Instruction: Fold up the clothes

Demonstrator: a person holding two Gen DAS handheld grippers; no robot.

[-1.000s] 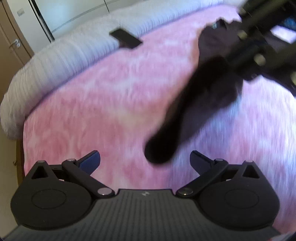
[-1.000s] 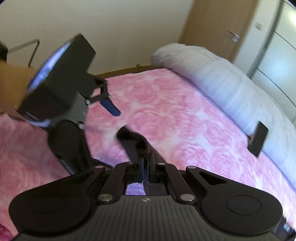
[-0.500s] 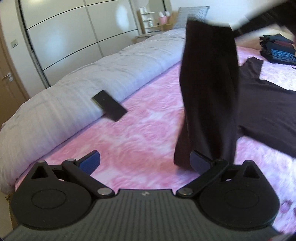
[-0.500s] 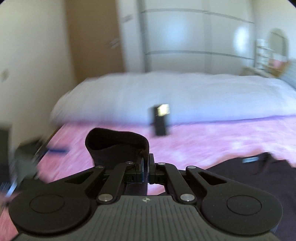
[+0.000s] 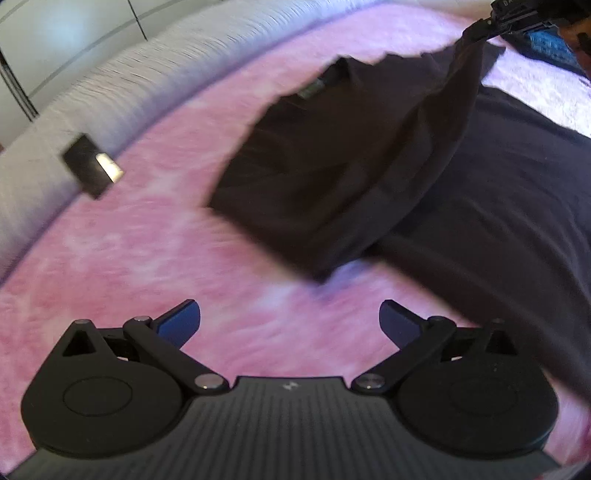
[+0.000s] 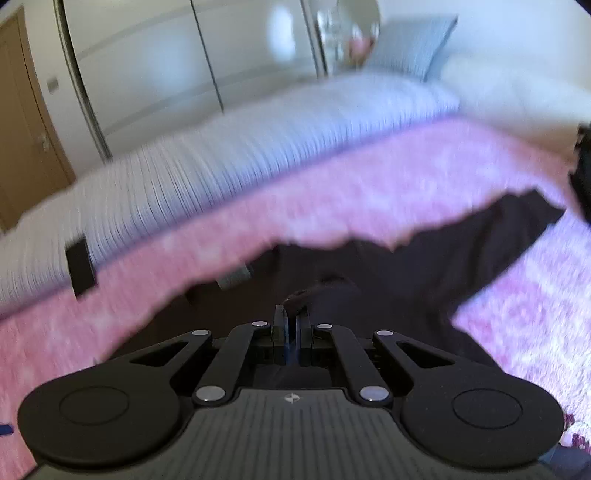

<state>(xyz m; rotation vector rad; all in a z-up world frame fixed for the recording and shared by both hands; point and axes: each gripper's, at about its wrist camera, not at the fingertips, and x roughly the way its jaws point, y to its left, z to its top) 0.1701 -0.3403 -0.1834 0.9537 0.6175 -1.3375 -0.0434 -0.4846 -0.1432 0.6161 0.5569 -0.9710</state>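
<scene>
Dark long-sleeve shirt point(image 5: 498, 206) lies mostly flat on the pink bedspread point(image 5: 155, 243), neck label up near the far edge, so it's staged for a standard sleeve-in fold. Right gripper point(image 6: 290, 325) has its jaws pinched together on a bit of the dark fabric; in the left wrist view it shows at the top right point(image 5: 517, 16) with 1 sleeve point(image 5: 388, 158) hanging taut from it and draped diagonally across the shirt body. My read: the sleeve end is held high so the cloth clears the body and can be laid across the chest in 1 sweep without dragging wrinkles. Left gripper point(image 5: 290, 319) sits spread wide with nothing between the jaws, hovering over bare bedspread just short of the sleeve's lower fold; probably kept free to pin the shoulder line or flatten the crease once the sleeve lands. Both views are motion-blurred, so exact contact between sleeve and body is hard to tell. Black phone point(image 5: 90, 166) rests at the seam between the bedspread and the grey duvet point(image 5: 122, 85), well apart from the shirt, no interference. A stack of folded clothes point(image 5: 546, 40) sits at the far right corner, likely the destination pile. Task looks early: 1 sleeve mid-fold, the other sleeve point(image 6: 509, 236) spread out flat on the bed.
</scene>
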